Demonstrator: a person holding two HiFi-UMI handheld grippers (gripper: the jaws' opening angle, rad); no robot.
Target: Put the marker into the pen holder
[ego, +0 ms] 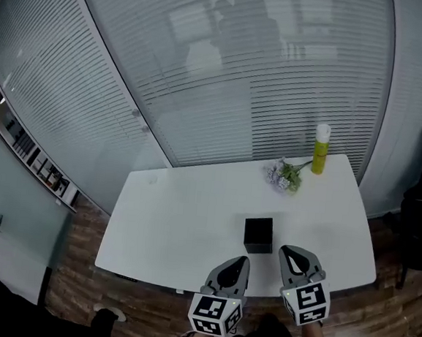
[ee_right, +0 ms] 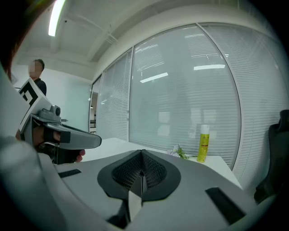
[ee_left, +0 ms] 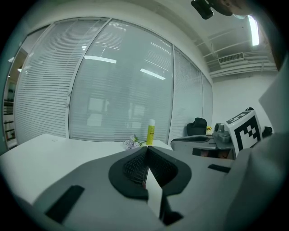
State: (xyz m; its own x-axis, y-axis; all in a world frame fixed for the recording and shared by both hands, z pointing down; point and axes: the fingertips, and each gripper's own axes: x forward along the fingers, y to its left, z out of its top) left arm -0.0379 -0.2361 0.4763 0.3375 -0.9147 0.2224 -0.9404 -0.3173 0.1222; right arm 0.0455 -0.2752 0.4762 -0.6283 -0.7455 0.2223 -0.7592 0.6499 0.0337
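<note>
Left gripper (ego: 241, 265): jaws pressed together, nothing between. Right gripper (ego: 286, 253): same, closed and empty. Both held at near edge of table (ego: 177, 220). Black pen holder (ego: 258, 234) upright on table, just ahead, between the two tips. Yellow bottle (ego: 320, 149) and flowers (ego: 284, 175) at far edge.

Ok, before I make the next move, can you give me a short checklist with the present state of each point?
1. Left gripper free: ok, jaws together, nothing between.
2. Right gripper free: ok, jaws together, empty.
3. Marker found: not ok, none shows on the table or in any view.
4. Pen holder within reach: probably ok, it stands just ahead of both grippers.
5. Yellow bottle and flowers out of the way: ok, at the far edge.
</note>
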